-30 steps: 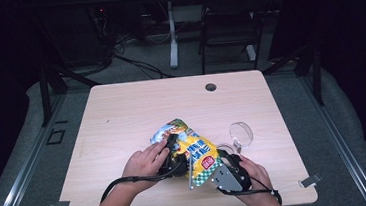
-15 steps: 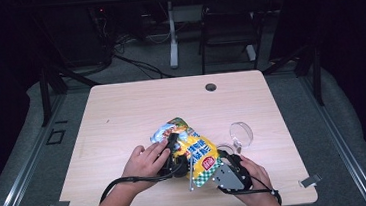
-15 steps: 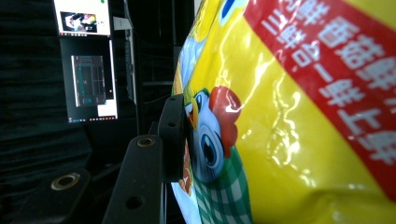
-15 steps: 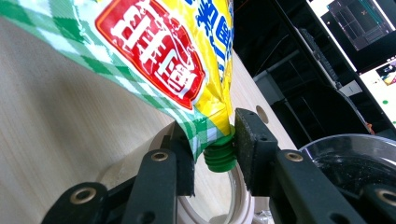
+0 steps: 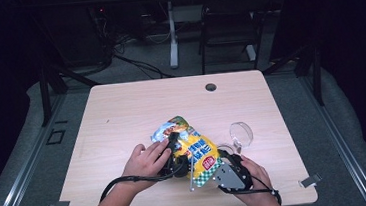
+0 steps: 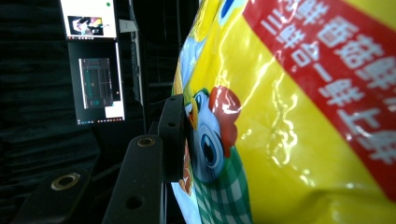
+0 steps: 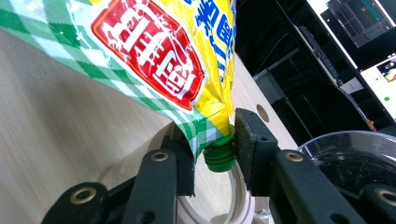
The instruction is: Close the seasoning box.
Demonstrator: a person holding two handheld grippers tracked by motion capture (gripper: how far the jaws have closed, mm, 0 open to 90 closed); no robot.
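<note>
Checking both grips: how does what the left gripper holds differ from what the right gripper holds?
The left gripper clamps the pouch's broad yellow printed body, while the right gripper closes on its small green cap. The left presses soft film; the right grips a hard ribbed cap. Both hold the same pouch.

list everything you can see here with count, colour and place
spouted pouch: 1, yellow with red label and green check, near middle of table, held up
pouch cap: 1, green, between the right gripper's pads
clear bowl: 1, transparent, right of the pouch
table: 1, light wood
grommet: 1, dark, far edge of table
chair: 1, dark, behind the table
monitors: lit screens, left gripper view, background
left gripper: 1, black, pad against the pouch side
right gripper: 1, black, closed on the cap
hands: 2, near edge
</note>
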